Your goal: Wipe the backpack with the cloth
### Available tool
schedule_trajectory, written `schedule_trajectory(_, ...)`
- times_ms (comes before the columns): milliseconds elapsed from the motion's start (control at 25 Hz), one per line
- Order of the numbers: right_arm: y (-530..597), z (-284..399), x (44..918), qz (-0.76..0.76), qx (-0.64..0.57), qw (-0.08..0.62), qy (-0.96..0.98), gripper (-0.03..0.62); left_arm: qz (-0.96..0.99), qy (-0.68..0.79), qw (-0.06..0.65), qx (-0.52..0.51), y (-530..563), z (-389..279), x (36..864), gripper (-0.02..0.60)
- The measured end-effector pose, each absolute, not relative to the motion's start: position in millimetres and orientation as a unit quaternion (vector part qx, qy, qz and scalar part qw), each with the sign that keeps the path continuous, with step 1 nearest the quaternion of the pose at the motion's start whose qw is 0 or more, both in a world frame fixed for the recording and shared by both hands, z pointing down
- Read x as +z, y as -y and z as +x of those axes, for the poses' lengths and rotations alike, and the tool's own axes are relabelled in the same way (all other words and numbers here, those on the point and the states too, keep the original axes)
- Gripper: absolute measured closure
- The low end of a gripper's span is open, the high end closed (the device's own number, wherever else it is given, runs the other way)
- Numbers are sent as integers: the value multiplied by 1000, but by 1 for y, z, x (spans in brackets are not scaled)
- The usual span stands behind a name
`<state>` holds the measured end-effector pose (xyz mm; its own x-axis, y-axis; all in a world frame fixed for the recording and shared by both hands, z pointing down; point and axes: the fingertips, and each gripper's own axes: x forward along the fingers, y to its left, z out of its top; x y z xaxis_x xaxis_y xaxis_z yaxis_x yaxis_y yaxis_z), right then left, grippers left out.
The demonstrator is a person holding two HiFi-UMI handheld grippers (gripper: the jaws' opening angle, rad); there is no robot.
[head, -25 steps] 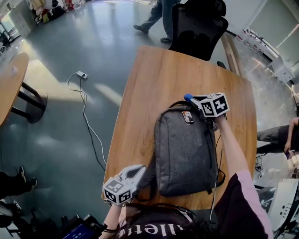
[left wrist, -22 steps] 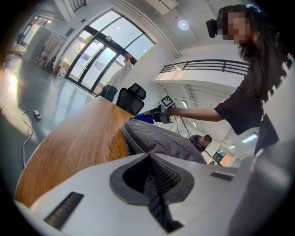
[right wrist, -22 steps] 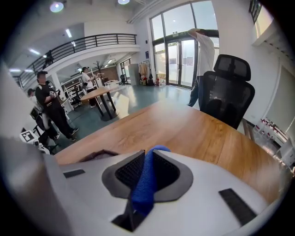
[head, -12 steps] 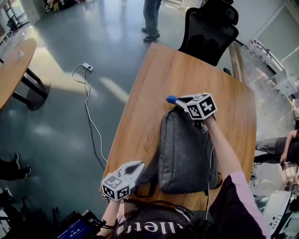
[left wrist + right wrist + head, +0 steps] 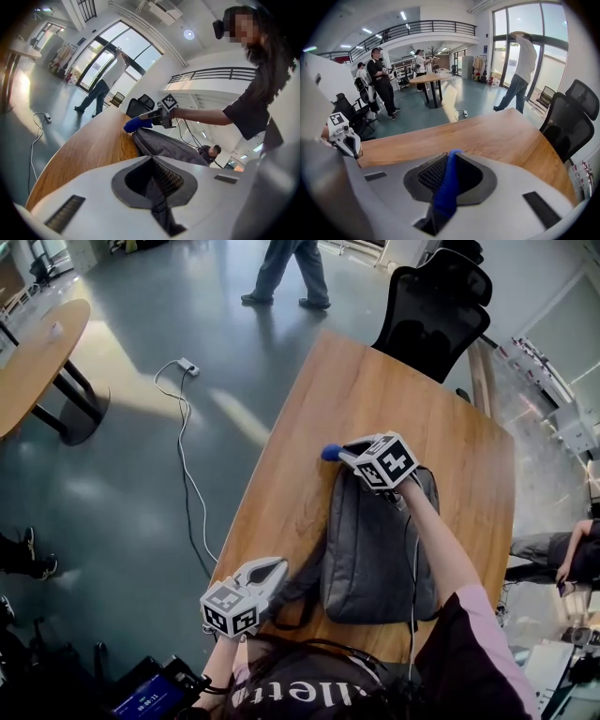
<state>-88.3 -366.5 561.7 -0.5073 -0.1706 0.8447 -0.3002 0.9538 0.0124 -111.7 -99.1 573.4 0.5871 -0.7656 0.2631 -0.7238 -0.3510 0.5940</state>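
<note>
A grey backpack (image 5: 375, 545) lies on the wooden table (image 5: 300, 465), its top end pointing away from me. My right gripper (image 5: 345, 453) is at that top end, shut on a blue cloth (image 5: 330, 453) that sticks out past the bag's left corner. In the right gripper view the blue cloth (image 5: 446, 187) is pinched between the jaws. My left gripper (image 5: 278, 566) is at the bag's near left corner, shut on a dark strap (image 5: 161, 206). The left gripper view shows the backpack (image 5: 173, 147), the blue cloth (image 5: 137, 124) and the right gripper (image 5: 157, 115) beyond.
A black office chair (image 5: 431, 310) stands at the table's far end. The table's left edge (image 5: 258, 493) drops to the floor, where a power strip with a cable (image 5: 187, 367) lies. A person (image 5: 281, 268) walks far off. A round table (image 5: 37, 362) is at left.
My right gripper has slid the blue cloth leftward along the backpack's top end to its left corner. The left gripper has stayed on the strap.
</note>
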Motion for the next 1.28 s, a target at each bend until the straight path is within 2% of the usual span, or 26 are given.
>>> schedule_trajectory(200,352,-90,568,124,67,487,862,533,816,465,343,-34,94,-120,578,580)
schedule_trajectory(640,288,-90,572,91,106,459,877,533,806,492,326,-35,98,-146,585,580)
schedule_trajectory(1280,80,-60,530,0,135,437,889,533,803,508,310,-31,38,-132,544,580)
